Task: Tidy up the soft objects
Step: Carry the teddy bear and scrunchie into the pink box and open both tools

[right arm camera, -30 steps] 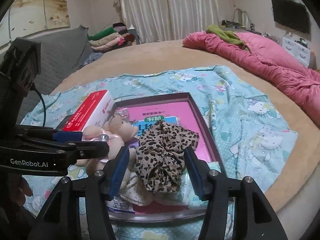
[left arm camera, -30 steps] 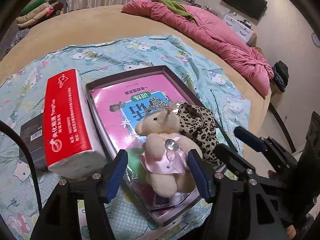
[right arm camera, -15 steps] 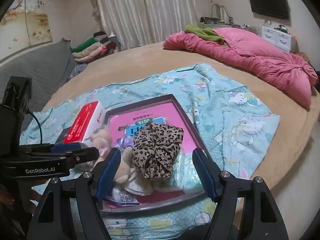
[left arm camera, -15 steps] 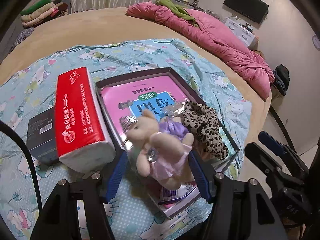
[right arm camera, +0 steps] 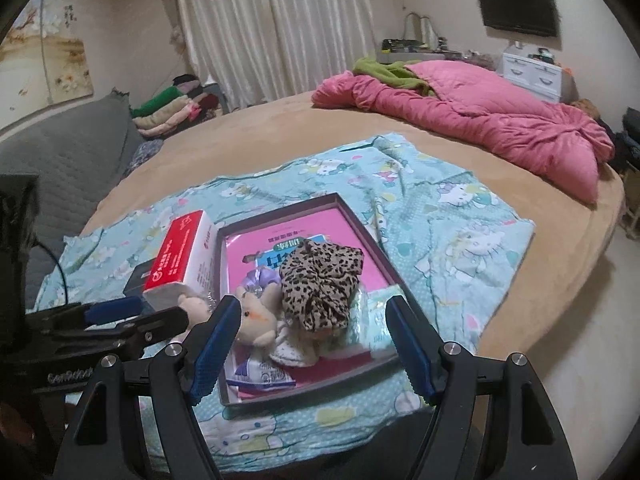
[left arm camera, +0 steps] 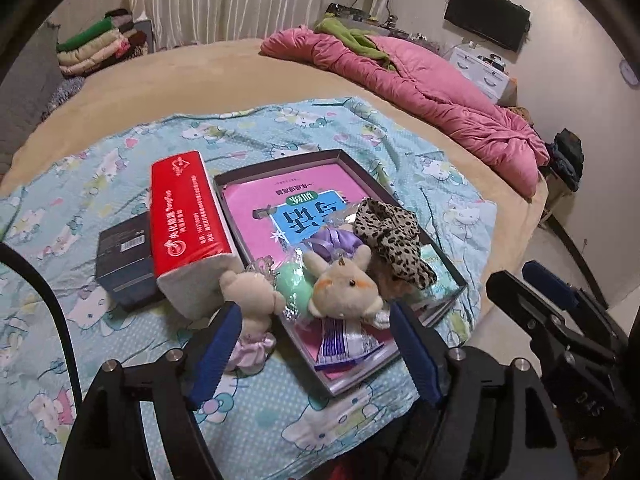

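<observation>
Left wrist, pink-dressed bear point(left arm camera: 250, 320) half hidden behind left tool point(left arm camera: 316, 354)

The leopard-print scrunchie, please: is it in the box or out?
In: the leopard-print scrunchie lies inside the box, on the pink book.

You have two plush toys: one point(left arm camera: 250, 294) just outside the tray point(left arm camera: 352, 168) and one point(left arm camera: 346, 288) in it. There is one leopard scrunchie point(left arm camera: 390, 236), one purple scrunchie point(left arm camera: 334, 240), one red tissue pack point(left arm camera: 186, 216) and one dark box point(left arm camera: 124, 260). You also have one pink book point(left arm camera: 256, 208), one pink quilt point(left arm camera: 420, 80) and one stack of folded clothes point(left arm camera: 94, 46).
</observation>
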The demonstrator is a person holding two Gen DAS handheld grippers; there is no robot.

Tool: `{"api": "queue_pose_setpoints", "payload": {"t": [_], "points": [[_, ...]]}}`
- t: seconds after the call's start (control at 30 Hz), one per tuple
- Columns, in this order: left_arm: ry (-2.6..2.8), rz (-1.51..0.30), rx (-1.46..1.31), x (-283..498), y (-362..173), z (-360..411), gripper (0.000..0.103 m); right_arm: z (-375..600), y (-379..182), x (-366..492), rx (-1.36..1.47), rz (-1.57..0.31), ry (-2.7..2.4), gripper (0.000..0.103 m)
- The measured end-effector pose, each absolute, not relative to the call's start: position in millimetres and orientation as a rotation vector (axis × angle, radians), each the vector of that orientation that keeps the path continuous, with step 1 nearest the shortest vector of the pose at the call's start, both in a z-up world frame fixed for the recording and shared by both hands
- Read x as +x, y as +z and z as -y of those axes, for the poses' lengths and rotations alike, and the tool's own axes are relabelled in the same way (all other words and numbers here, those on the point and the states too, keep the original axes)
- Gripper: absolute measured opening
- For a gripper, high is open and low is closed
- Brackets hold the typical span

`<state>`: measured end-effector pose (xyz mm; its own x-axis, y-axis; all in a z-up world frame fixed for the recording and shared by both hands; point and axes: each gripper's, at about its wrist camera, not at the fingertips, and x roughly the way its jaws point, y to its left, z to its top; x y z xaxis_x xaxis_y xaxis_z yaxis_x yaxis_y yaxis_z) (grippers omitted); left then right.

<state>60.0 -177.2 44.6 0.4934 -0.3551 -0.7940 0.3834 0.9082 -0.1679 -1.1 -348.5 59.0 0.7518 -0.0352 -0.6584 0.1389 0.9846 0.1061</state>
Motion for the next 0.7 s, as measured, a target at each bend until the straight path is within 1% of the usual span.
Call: {"api": "queue_pose_setpoints", "payload": {"t": [0.3, 0.7], "points": [[-0.421, -0.931, 0.067, 36.0, 53.3, 177.1, 0.077, 341.5, 57.7, -14.2, 0.122, -0.734, -0.133, 0.077], [-0.388, -0.934, 0.073, 26.0, 55.4, 171.7, 0.077, 336.5, 51.8, -23.4, 0.116, -0.762, -0.132, 0.077]]}}
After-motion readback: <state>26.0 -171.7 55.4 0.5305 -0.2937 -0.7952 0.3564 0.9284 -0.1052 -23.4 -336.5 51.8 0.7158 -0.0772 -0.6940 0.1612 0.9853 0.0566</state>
